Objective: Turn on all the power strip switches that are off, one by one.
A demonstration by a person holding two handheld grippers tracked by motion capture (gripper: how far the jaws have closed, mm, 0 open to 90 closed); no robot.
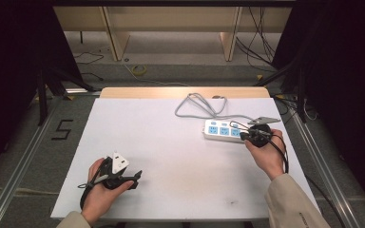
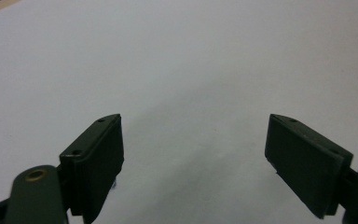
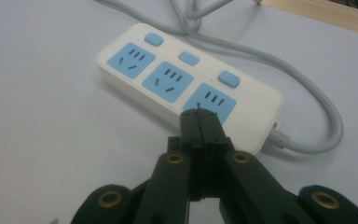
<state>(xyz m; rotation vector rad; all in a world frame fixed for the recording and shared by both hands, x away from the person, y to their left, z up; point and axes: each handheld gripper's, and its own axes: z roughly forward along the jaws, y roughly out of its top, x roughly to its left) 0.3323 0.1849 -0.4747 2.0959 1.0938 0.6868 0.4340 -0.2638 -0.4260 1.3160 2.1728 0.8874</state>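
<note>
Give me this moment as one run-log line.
left gripper: open, over bare table | right gripper: shut, tips at power strip end socket | cord: looped behind strip

left gripper (image 2: pixel 193 158): low near table, fingers wide apart | right gripper (image 3: pixel 200 122): fingers pressed together, angled down

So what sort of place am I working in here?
Probably a lab or recording workspace, not a home: a bare white table inside a metal frame, loose cables on the floor, dark curtains either side, and a power strip laid out alone.
</note>
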